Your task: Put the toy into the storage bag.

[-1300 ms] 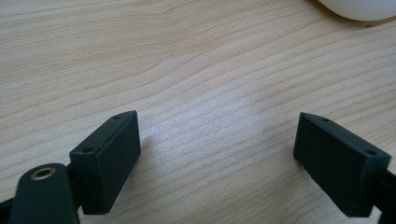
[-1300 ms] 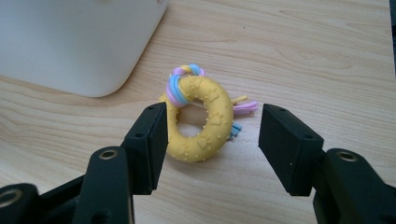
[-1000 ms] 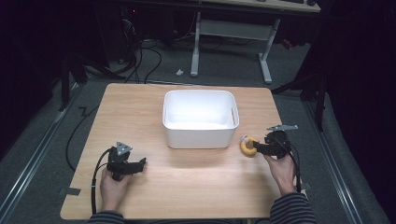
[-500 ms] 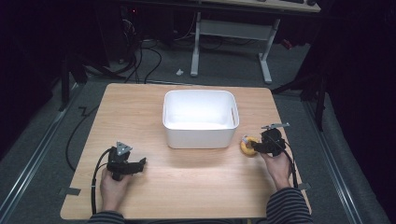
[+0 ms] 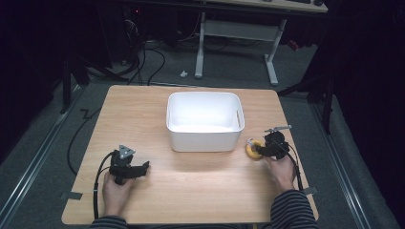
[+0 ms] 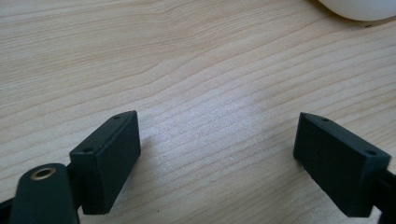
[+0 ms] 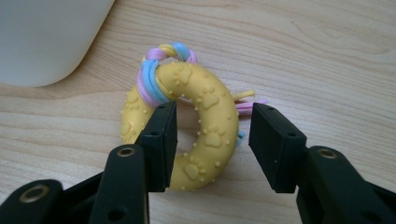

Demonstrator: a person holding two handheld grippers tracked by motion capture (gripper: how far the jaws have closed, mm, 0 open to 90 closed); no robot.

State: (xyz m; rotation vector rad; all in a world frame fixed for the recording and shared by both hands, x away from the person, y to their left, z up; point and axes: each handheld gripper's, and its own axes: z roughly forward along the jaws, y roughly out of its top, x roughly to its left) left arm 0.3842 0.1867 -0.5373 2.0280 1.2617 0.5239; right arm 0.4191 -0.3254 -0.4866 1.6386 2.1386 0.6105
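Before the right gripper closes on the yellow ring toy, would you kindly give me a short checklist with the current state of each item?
1. Right gripper jaws straddle one side of the ring toy, one jaw through its hole: ok.
2. Jaws gripping the toy: not ok, a gap shows beside the outer jaw.
3. Toy lies flat on the table: ok.
4. White bin empty and open for a drop: ok.
5. Left gripper open and holding nothing, away from the toy: ok.
6. Rope strands clear of the jaws: cannot tell.
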